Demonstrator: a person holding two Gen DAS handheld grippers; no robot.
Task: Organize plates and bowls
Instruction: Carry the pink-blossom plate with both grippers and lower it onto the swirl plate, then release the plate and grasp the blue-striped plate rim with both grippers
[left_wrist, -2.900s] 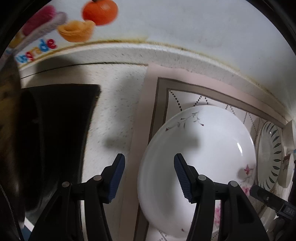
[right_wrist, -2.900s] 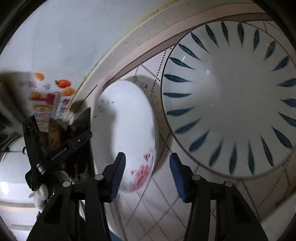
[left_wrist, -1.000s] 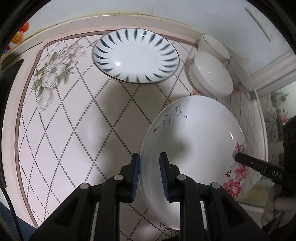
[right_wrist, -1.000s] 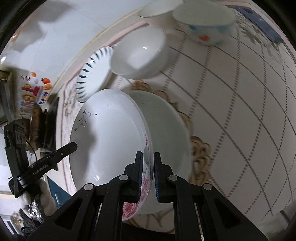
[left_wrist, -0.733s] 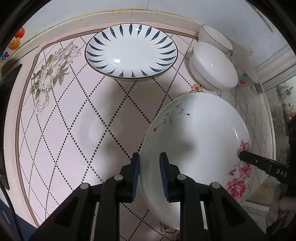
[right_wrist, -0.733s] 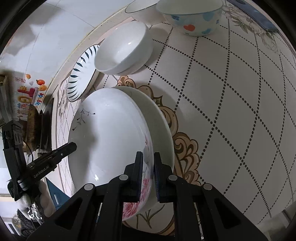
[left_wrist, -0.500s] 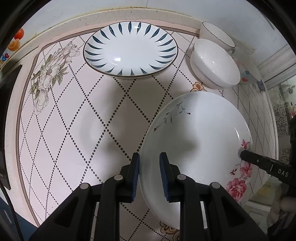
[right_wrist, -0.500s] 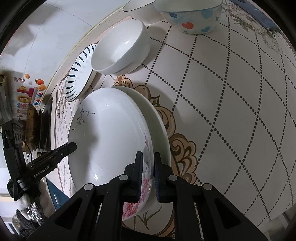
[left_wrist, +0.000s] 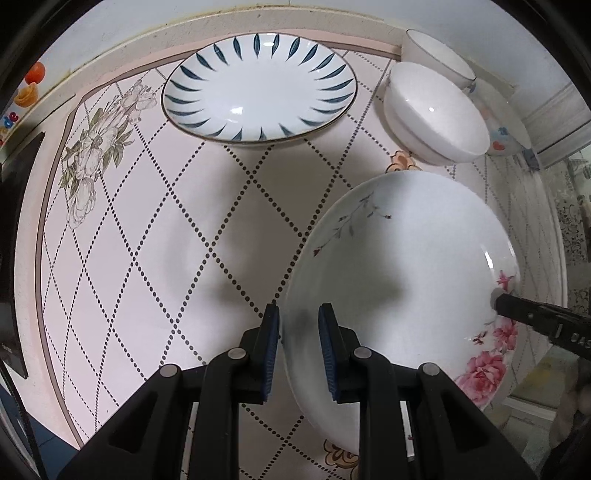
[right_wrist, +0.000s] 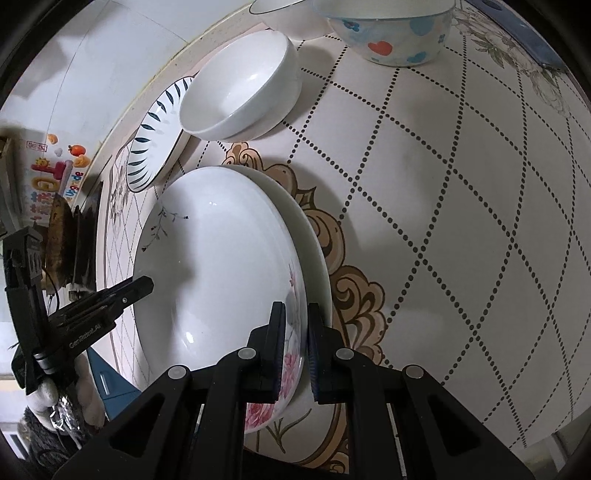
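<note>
i am holding a white floral plate between both claws, and it is looking glossy, shallow and round, with a thin grey sprig near its far rim and pink roses on the rim nearest the right claw. my left claw is pinching the plate's rim, one blue pad on each face. my right claw is clamping the opposite rim, right over the roses. from the right wrist view the plate is sitting tilted over a second white plate that is lying on the table; i cannot quite tell whether the two are touching, since the upper one is hiding the gap.

beyond the held plate, a white plate with dark blue leaf strokes is lying flat near the table's far edge, and nothing is showing in it. just to its right a plain white bowl is standing with nothing visible inside; from the right wrist view its foot is looking doubled, as though it may be nesting in another bowl. behind it a white bowl with a thin dark rim line is standing against the wall, and beside that a pale bowl with red and blue hearts is standing upright. the table is wearing a pink cloth with dotted diamonds and a grey flower print.
</note>
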